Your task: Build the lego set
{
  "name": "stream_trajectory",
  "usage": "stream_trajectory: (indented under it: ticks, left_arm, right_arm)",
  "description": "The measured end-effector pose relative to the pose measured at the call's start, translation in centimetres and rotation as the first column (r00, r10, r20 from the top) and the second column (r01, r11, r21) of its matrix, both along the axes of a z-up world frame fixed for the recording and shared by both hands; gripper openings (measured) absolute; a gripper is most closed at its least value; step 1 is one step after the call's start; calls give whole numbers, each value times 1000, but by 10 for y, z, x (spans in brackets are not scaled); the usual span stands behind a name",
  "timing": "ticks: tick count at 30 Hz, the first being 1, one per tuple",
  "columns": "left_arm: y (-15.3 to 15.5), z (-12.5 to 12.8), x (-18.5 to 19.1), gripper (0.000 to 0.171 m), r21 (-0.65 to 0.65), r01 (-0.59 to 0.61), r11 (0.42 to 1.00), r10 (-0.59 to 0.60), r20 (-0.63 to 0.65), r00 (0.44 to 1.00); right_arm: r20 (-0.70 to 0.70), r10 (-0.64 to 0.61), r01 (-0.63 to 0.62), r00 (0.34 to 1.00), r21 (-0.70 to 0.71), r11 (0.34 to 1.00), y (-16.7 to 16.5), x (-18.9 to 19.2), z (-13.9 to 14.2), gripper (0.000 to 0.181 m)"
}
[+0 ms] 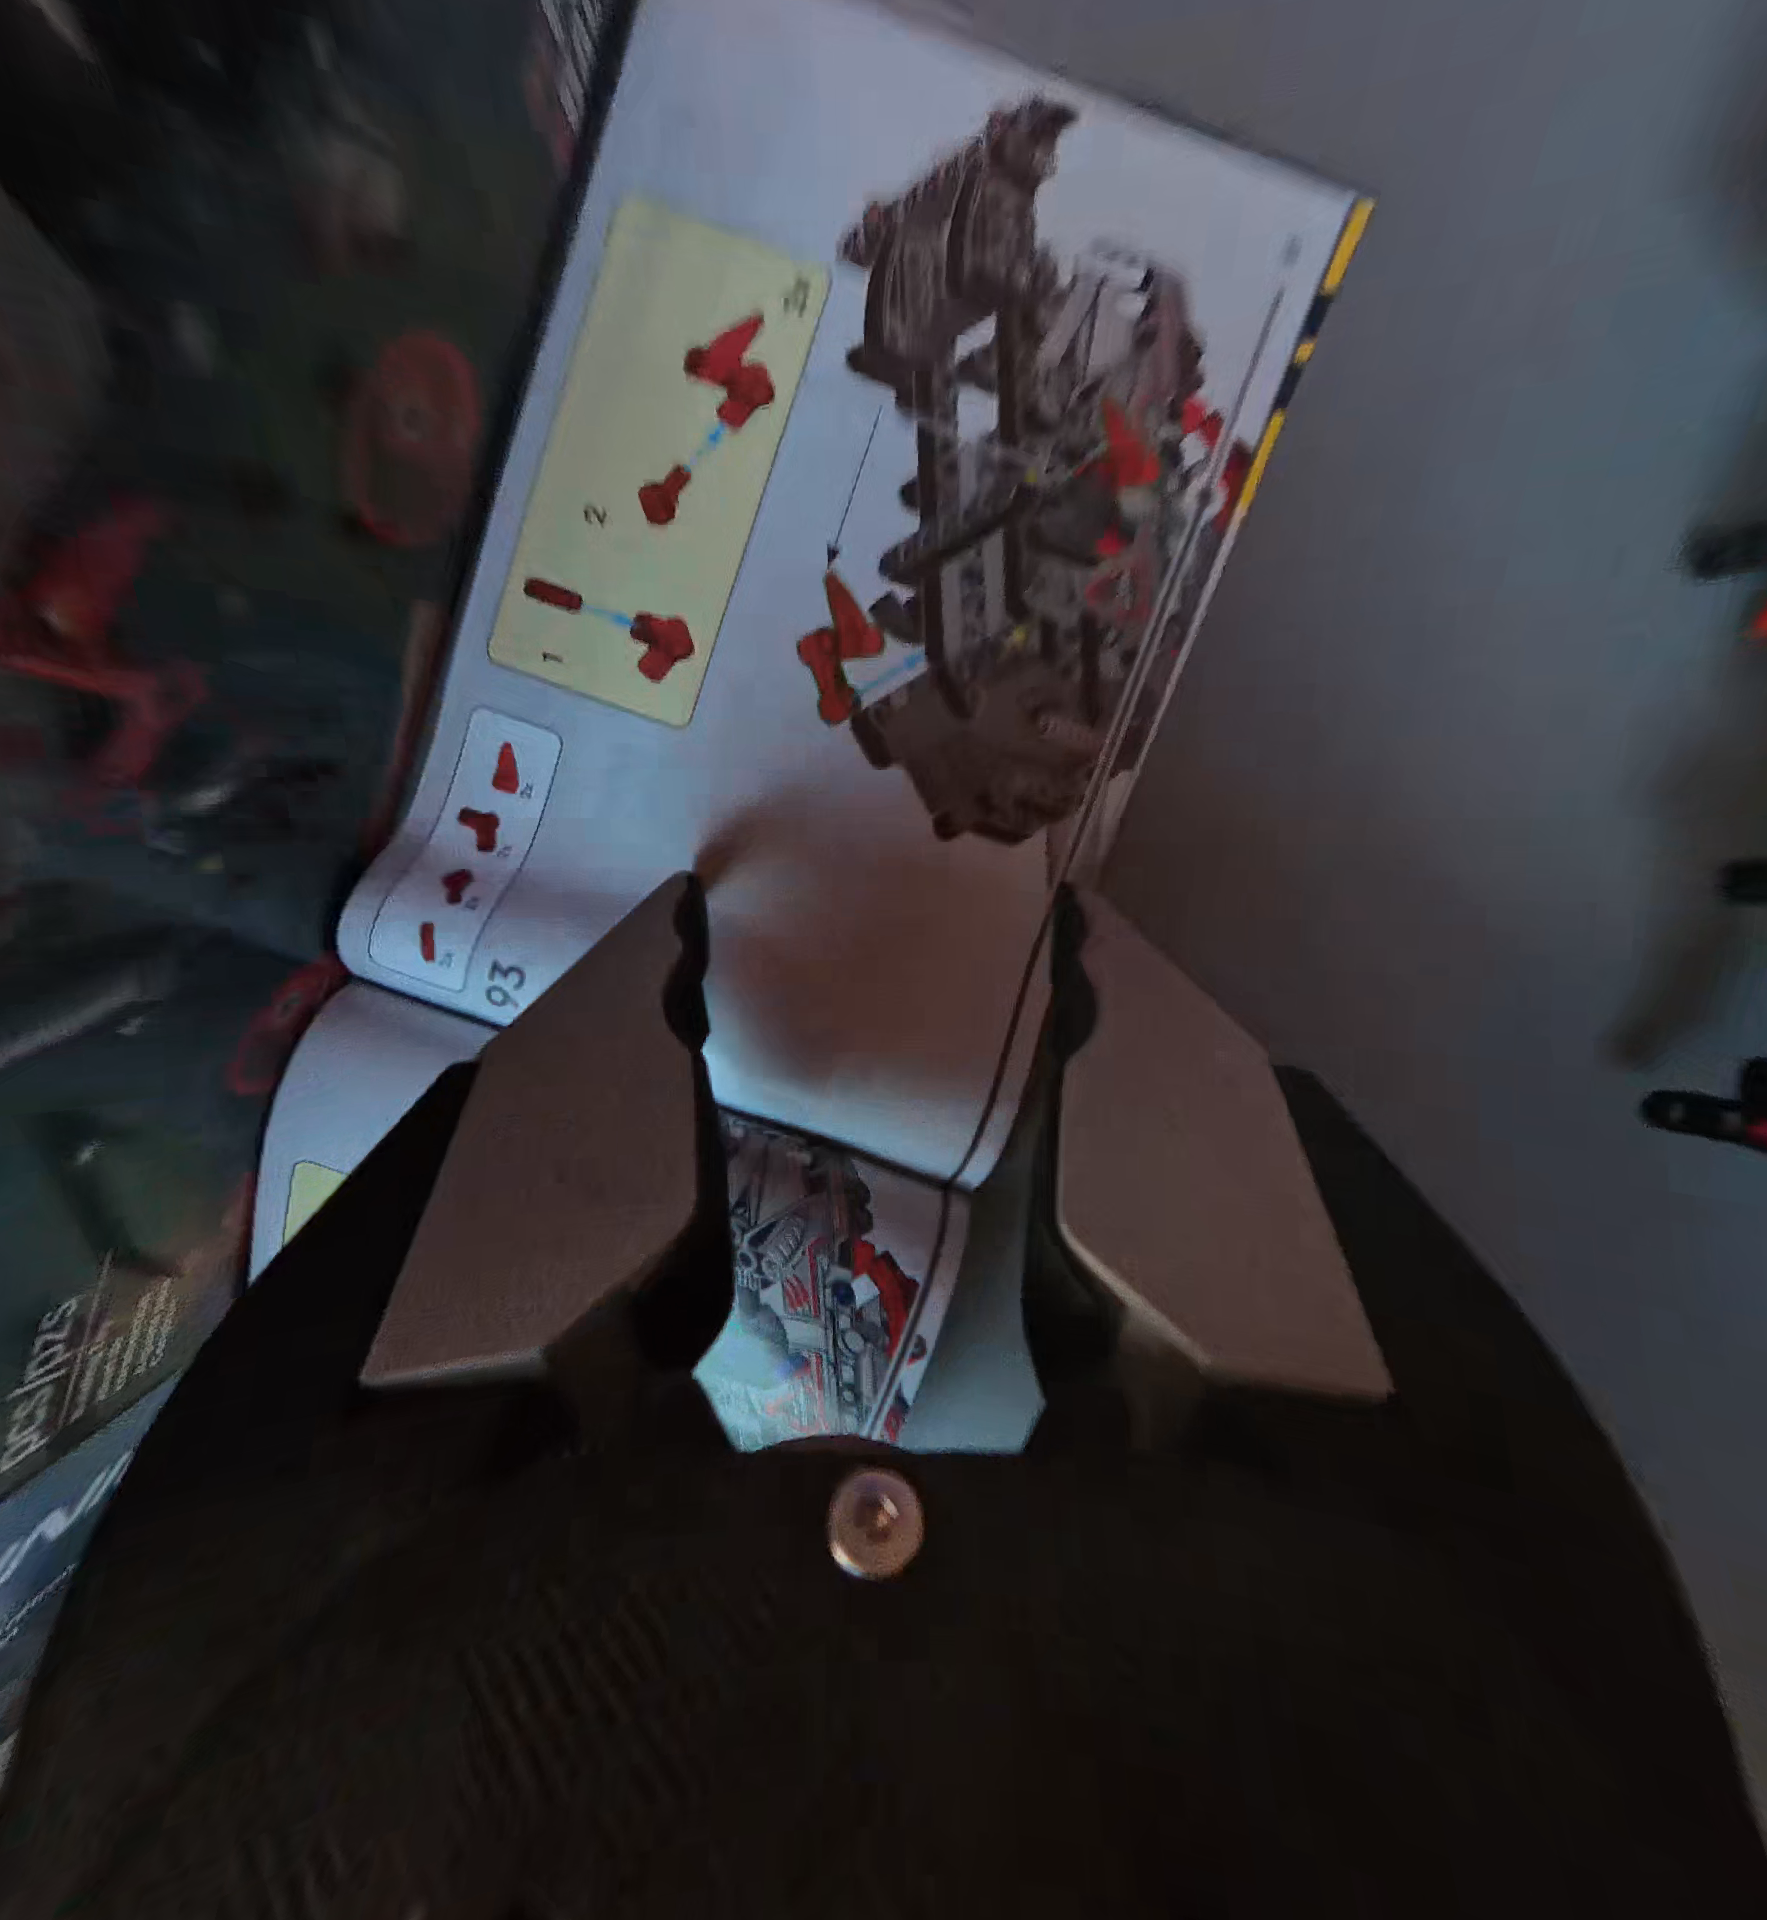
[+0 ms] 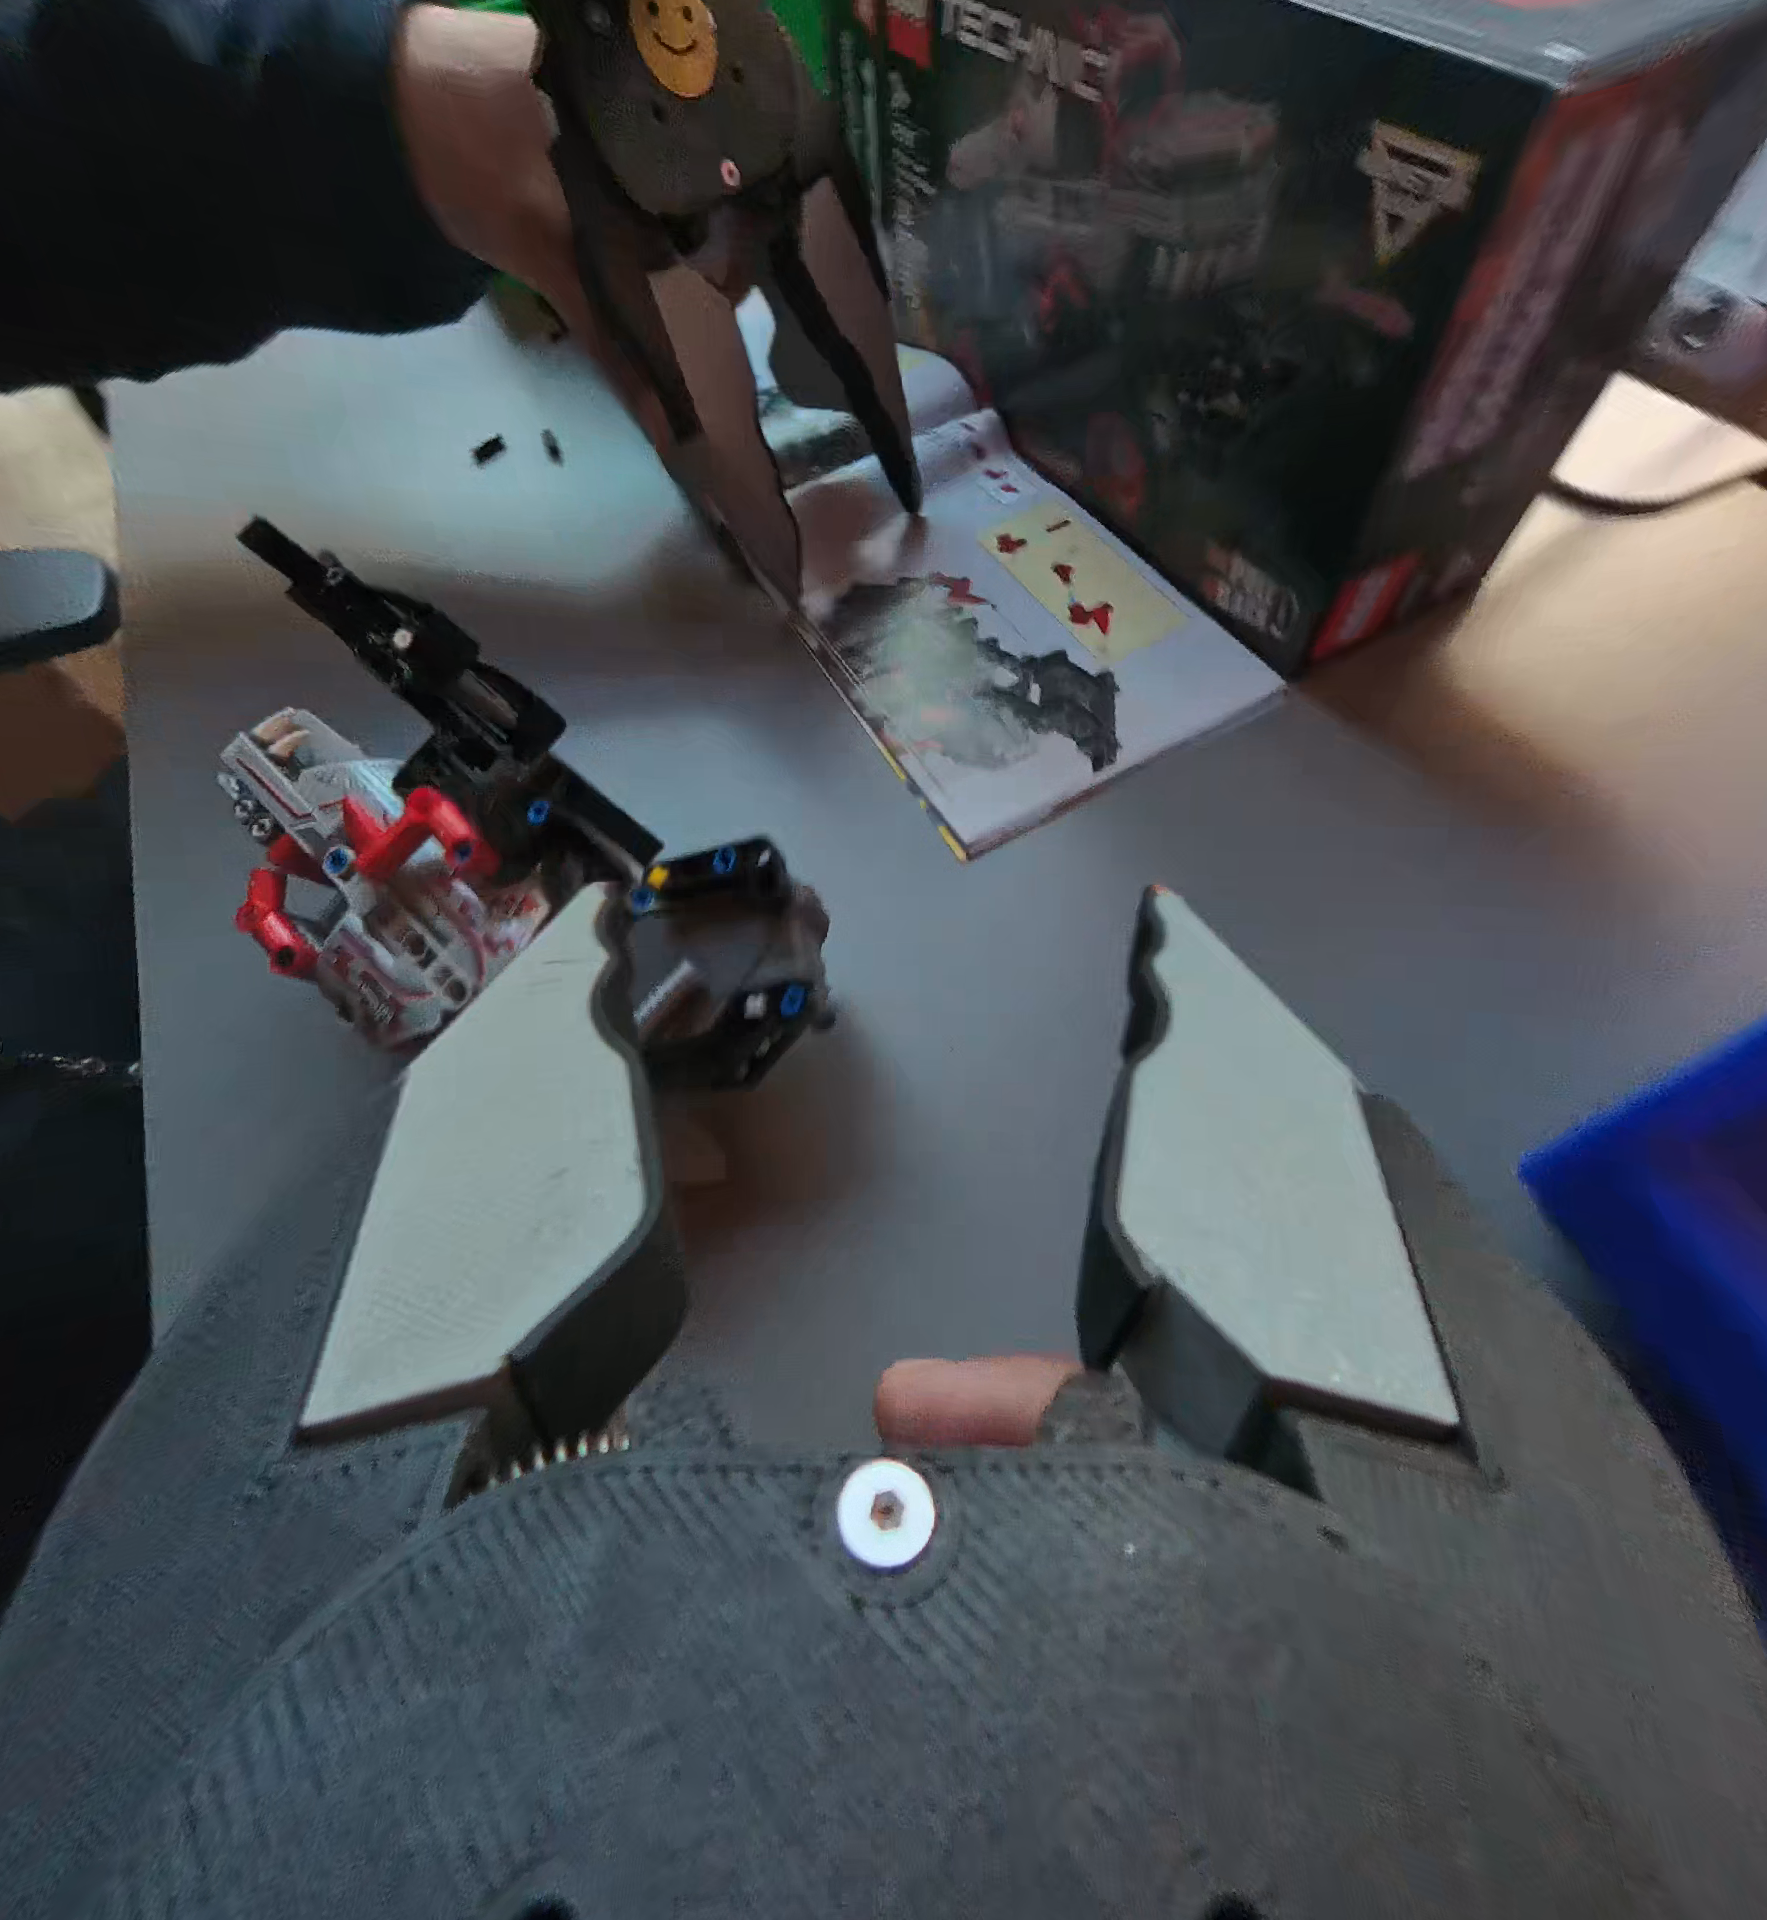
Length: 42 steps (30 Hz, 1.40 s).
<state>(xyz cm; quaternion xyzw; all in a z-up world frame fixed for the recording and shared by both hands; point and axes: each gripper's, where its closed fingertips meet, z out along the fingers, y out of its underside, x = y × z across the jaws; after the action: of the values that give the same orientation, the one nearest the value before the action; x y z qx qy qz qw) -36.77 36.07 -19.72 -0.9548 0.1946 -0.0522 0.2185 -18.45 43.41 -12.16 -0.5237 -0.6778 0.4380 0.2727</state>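
The open instruction booklet (image 1: 640, 800) lies flat against the set's box, and my left gripper (image 1: 879, 914) hangs open just above its page, with nothing between the fingers. The right wrist view shows that left gripper (image 2: 848, 540) with its tips down at the booklet (image 2: 1180, 707). My right gripper (image 2: 879, 914) is open and empty above the grey table (image 2: 1066, 862). The part-built model (image 2: 380, 883), grey, red and black, stands to its front left. A black sub-assembly (image 2: 728, 977) sits by my right gripper's left fingertip.
The dark set box (image 2: 1222, 312) stands behind the booklet, and shows blurred in the left wrist view (image 1: 183, 623). A blue bin (image 2: 1710, 1195) is at the right edge. Two small black pieces (image 2: 489, 449) lie at the far left. A person's sleeve (image 2: 131, 187) reaches in at top left. There is about 20 centimeters between the tips of the two grippers.
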Motion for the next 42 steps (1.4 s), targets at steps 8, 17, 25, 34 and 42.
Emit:
stream_trajectory:
  ticks: [8,17,25,34,42]
  left_arm:
    - [5,0,-12,16,154,-24,988,9,100,995]
    - [4,1,-12,3,242,-59,968,1,234,972]
    - [4,5,-2,18,271,-13,962,-48,217,975]
    - [-11,4,15,92,186,145,972,-141,-35,989]
    - [-12,0,19,40,192,157,969,-175,81,981]
  right_arm:
    - [196,200,-220,960,86,972,0,-87,-26,63]
    - [344,301,-385,890,212,898,-21,-112,-76,41]
    - [242,356,-405,902,197,893,-33,-121,-76,0]
    - [413,325,-466,851,307,830,-7,-92,-72,64]
    - [330,395,-480,857,234,846,-26,-96,-76,17]
